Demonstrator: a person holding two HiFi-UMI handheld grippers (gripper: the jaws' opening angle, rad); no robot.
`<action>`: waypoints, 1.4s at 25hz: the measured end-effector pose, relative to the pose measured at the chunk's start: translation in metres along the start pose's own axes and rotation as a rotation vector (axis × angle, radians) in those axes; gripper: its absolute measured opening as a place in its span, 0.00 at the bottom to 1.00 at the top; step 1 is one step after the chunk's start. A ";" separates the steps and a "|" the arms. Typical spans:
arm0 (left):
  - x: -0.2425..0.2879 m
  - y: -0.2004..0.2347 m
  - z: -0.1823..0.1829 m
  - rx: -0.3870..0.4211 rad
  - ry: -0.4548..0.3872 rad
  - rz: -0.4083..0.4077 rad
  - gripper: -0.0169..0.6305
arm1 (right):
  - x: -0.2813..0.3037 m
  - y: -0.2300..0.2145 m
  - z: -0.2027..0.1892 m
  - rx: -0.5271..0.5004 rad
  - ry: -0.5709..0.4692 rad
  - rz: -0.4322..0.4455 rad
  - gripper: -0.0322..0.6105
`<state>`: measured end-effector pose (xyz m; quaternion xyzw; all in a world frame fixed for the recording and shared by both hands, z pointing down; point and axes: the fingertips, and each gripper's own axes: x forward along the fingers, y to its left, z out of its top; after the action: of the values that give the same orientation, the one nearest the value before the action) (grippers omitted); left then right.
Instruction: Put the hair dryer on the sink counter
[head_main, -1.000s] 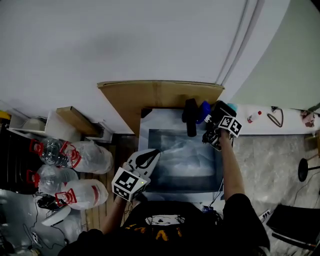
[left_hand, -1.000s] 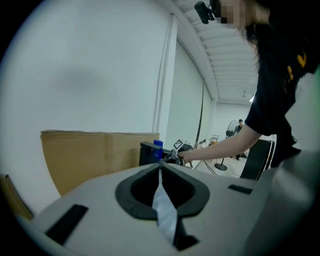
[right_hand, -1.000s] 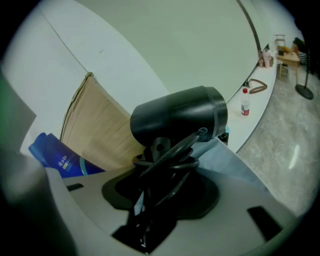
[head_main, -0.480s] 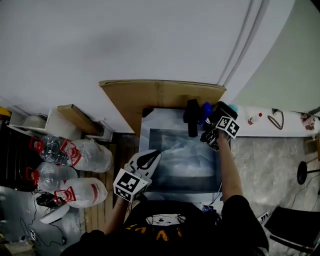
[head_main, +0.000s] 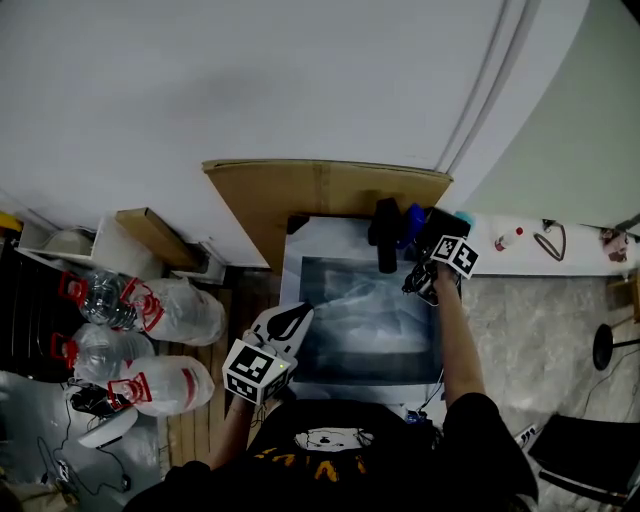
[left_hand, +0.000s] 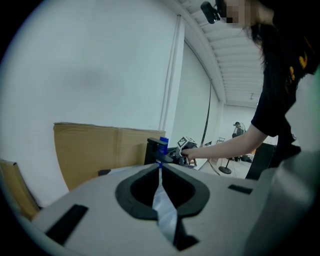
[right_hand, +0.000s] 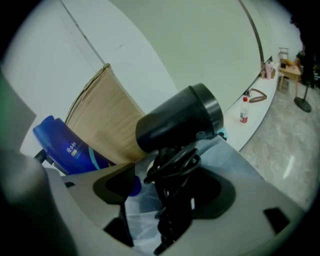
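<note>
The black hair dryer (right_hand: 180, 117) stands with its cord coiled round the handle, at the sink's far right corner (head_main: 440, 220). My right gripper (right_hand: 170, 185) has just been opening its jaws. They stand wide on either side of the handle, with a pale gap showing at the left jaw. In the head view this gripper (head_main: 438, 240) sits under its marker cube, beside the black faucet (head_main: 385, 235). My left gripper (head_main: 300, 312) hangs at the sink's near left corner, its jaws (left_hand: 160, 167) together and empty.
A blue bottle (right_hand: 70, 150) stands by the faucet, in front of a cardboard sheet (head_main: 320, 190) that leans on the wall. The sink's rim (head_main: 290, 270) is pale. Several large water bottles (head_main: 150, 310) lie on the floor to the left. A white ledge (head_main: 570, 255) runs off right.
Both grippers stay where they were; only the view has shifted a little.
</note>
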<state>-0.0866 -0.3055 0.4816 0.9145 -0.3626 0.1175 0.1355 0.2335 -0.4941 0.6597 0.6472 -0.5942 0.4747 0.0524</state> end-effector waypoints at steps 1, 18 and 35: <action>0.001 -0.001 0.000 0.001 0.000 -0.005 0.04 | 0.000 -0.002 0.001 0.010 -0.003 -0.002 0.56; 0.003 0.006 -0.002 -0.011 -0.007 -0.011 0.04 | -0.016 -0.006 0.006 0.031 -0.044 -0.068 0.55; 0.023 -0.027 0.007 0.009 -0.044 -0.134 0.04 | -0.110 0.050 0.004 -0.187 -0.168 0.135 0.55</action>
<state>-0.0503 -0.3033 0.4777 0.9397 -0.3027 0.0899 0.1310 0.2121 -0.4315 0.5586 0.6355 -0.6804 0.3636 0.0307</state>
